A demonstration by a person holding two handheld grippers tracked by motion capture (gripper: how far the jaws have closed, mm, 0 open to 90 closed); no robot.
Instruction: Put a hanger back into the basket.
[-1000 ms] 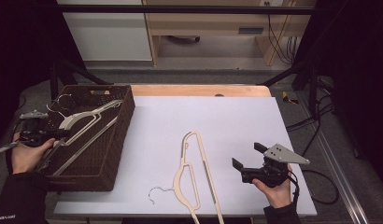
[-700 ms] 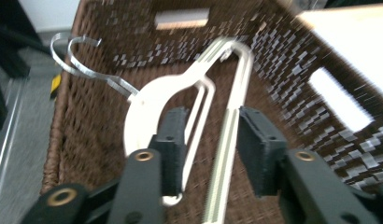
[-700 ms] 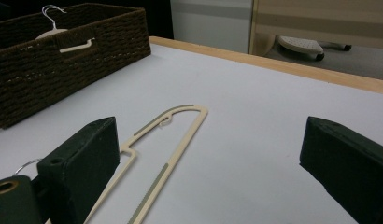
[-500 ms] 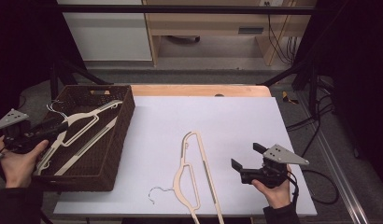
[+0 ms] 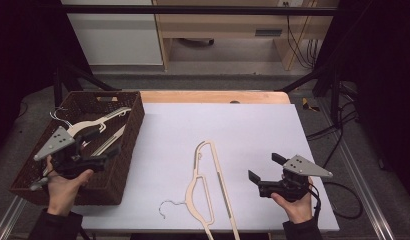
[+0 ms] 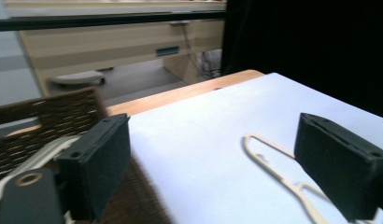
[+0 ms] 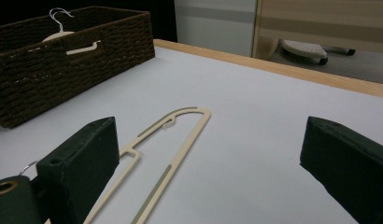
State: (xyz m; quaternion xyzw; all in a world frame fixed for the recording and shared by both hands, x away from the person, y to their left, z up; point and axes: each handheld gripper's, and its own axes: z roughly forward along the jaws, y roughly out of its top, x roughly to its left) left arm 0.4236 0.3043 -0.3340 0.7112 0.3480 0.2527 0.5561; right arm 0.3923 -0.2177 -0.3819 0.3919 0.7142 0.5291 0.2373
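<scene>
A cream wooden hanger with a wire hook lies flat on the white table, its hook near the front edge. More cream hangers lie in the dark wicker basket at the left. My left gripper hovers over the basket's near right part and points right. Its jaws have just been opening and stand wide with nothing between them. My right gripper rests low at the front right, open and empty, and points left at the hanger.
The basket takes up the table's left end, with a hanger hook sticking up inside it. A wooden table edge runs along the back. Cables hang off the right side. Cabinets stand beyond the table.
My left gripper has swung from the basket's outer left side rightward over the basket, and its jaws have spread wide. The right gripper and the hanger on the table have not moved.
</scene>
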